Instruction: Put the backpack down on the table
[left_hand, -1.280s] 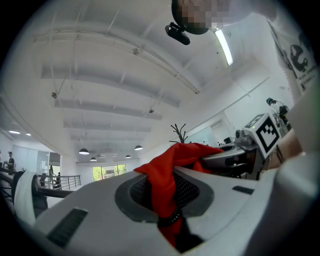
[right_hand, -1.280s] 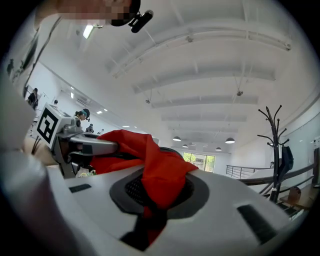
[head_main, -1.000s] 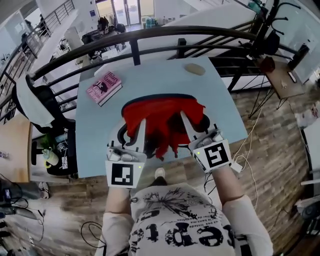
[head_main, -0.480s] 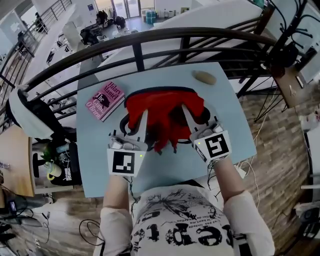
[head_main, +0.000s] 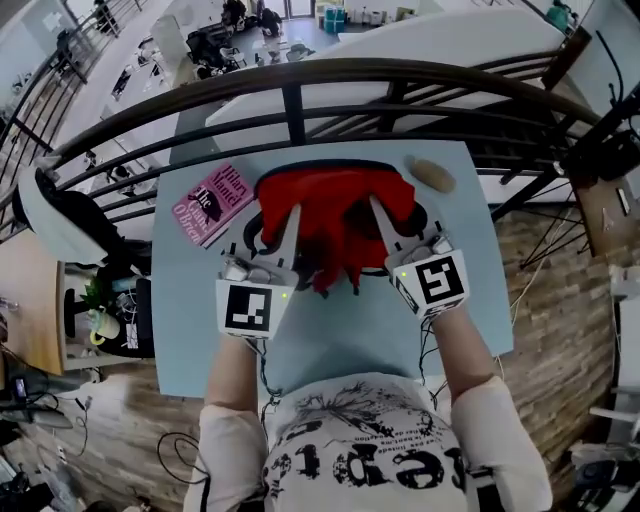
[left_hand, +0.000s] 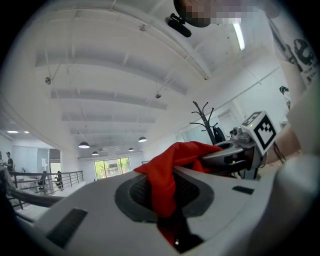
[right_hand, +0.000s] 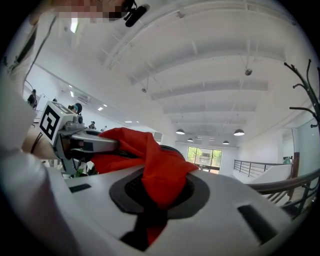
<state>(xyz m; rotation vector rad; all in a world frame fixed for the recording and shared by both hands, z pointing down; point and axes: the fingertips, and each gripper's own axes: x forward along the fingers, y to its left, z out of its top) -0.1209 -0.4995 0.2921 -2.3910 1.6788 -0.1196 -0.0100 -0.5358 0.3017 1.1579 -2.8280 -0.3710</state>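
Observation:
The red backpack (head_main: 335, 205) with black trim is over the far half of the light blue table (head_main: 330, 330). I cannot tell whether its underside rests on the tabletop. My left gripper (head_main: 291, 218) is shut on a fold of its red fabric (left_hand: 167, 175) on the left side. My right gripper (head_main: 379, 208) is shut on the fabric (right_hand: 160, 170) on the right side. Both point level, away from me. Each gripper view shows the red cloth pinched between the jaws, with the other gripper across from it.
A pink book (head_main: 210, 203) lies at the table's far left. A beige rounded object (head_main: 432, 174) sits at the far right corner. A dark metal railing (head_main: 300, 85) runs just beyond the table. A chair (head_main: 60, 215) stands to the left.
Both grippers have carried the backpack away from me, from the table's near edge towards the railing side. The grips are unchanged.

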